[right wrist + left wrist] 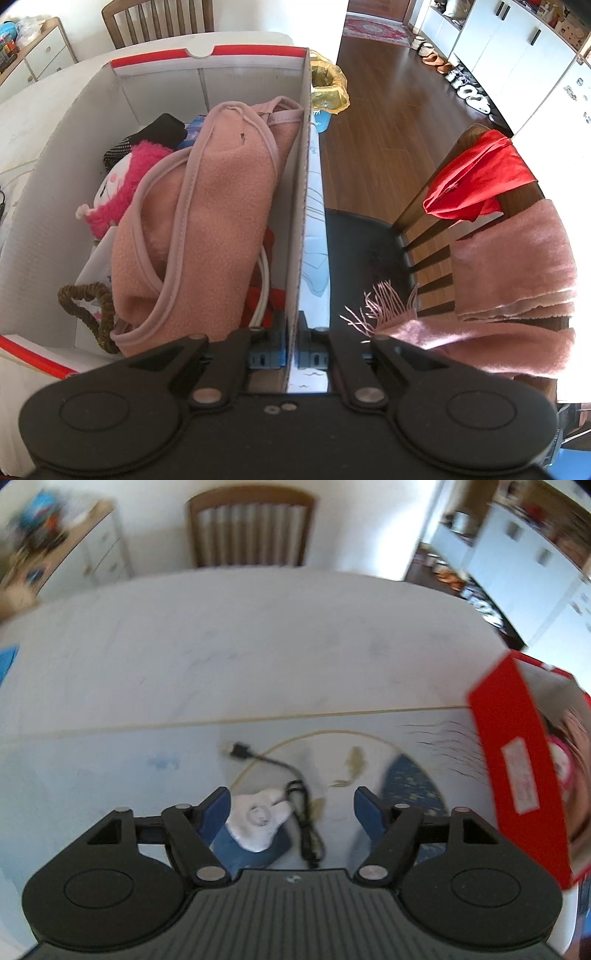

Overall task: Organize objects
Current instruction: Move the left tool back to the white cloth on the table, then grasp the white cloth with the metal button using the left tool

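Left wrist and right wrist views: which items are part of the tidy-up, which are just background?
In play:
- cardboard box, its wall clamped by the right hand-held gripper
- pink fleece and plush toy inside the box
- white item and black cable below the open left hand-held gripper

Background:
- chair with red cloth and scarf
- yellow bag

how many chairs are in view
2. One wooden slat-back chair stands at the far side of the table. A second chair, black seat, with a red cloth and pink scarf draped over it, stands beside the box.
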`<state>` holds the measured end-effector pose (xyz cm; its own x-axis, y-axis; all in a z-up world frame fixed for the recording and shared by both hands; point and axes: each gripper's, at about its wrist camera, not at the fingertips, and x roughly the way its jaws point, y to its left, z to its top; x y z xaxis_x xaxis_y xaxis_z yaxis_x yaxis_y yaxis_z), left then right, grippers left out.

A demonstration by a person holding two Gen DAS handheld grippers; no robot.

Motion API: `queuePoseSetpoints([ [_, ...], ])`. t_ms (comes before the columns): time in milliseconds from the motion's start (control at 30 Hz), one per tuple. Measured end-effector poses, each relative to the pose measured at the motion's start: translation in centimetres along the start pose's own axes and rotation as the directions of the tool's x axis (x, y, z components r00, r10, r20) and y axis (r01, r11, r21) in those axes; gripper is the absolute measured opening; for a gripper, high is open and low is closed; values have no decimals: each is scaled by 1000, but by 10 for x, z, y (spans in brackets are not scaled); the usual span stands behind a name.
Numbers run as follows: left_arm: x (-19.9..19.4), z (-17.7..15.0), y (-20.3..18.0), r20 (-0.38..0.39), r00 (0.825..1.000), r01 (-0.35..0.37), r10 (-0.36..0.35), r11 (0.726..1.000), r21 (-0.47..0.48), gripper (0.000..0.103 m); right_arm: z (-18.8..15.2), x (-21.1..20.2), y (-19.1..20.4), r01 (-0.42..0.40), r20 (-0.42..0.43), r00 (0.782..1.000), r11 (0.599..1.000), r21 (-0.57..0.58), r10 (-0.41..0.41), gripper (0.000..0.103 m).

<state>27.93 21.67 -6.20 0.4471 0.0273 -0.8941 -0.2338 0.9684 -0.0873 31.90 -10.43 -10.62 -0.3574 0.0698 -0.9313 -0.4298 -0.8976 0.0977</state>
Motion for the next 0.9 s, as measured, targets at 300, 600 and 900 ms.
queuePoseSetpoints([
  [300,43,-5,28,-76,996,-50,37,983,-177,89,1,0,0,-2,-3,1000,1000,-2,2,4],
  [600,65,-12,38,-117,992,-85,53,953,-291,89,1,0,1,-5,-4,1000,1000,-1,5,4],
  [900,69,-18,35,-118,990,-109,75,941,-321,89,2,-1,2,-8,-6,1000,1000,-6,8,4],
])
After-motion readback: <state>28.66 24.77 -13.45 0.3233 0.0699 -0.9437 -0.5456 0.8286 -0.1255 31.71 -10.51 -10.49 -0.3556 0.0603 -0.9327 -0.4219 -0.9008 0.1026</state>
